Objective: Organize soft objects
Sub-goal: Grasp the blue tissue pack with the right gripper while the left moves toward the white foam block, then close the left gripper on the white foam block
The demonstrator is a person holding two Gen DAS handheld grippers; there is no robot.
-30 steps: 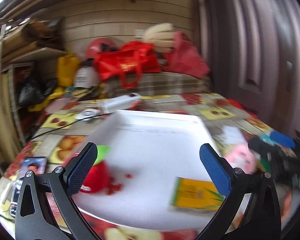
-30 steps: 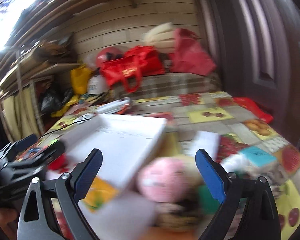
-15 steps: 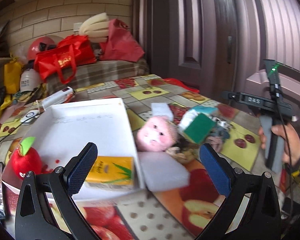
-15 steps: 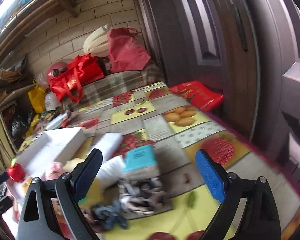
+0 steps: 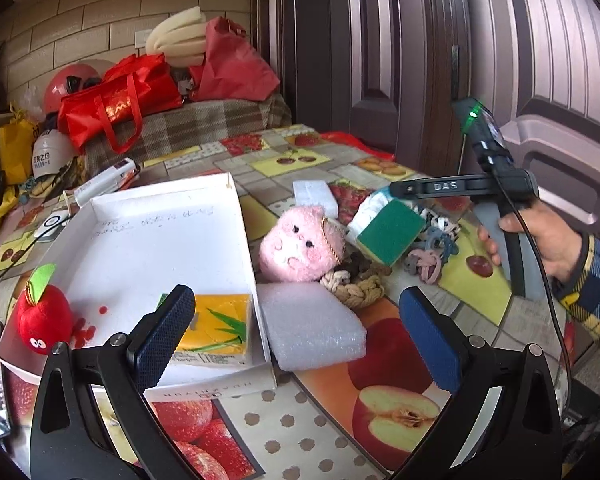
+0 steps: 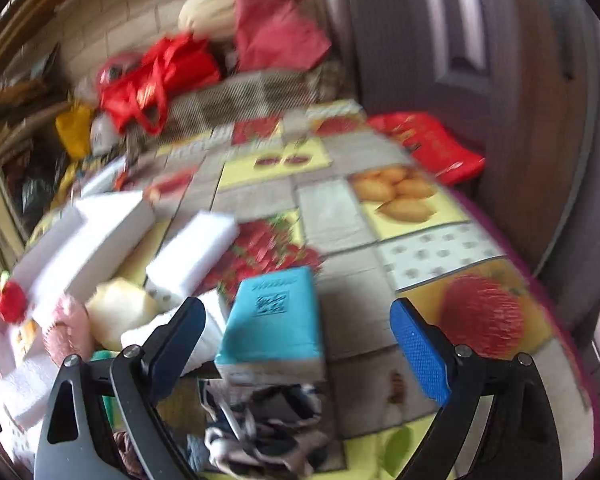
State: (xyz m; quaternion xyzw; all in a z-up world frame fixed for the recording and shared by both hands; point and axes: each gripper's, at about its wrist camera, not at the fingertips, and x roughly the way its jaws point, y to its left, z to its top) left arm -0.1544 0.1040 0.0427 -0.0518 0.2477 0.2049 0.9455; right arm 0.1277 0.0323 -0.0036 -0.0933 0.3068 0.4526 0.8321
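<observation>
Table, covered with a fruit-print cloth, bearing all items listed. White box, open and shallow, on the left of the table; inside it, a red plush apple in the near left corner and a yellow carton in the near right corner. White foam block, lying flat just outside the box's right wall. Pink plush toy, beside the box and behind the foam block, touching a braided beige rope piece. Green sponge, tilted, resting on a pile of knotted cloth to the right of the plush. Teal tissue pack, in the right wrist view, near a second white foam piece. Left gripper: jaws wide apart, nothing between them, above the foam block. Right gripper: jaws spread wide, empty, the teal pack lying beyond them; the view is blurred.
</observation>
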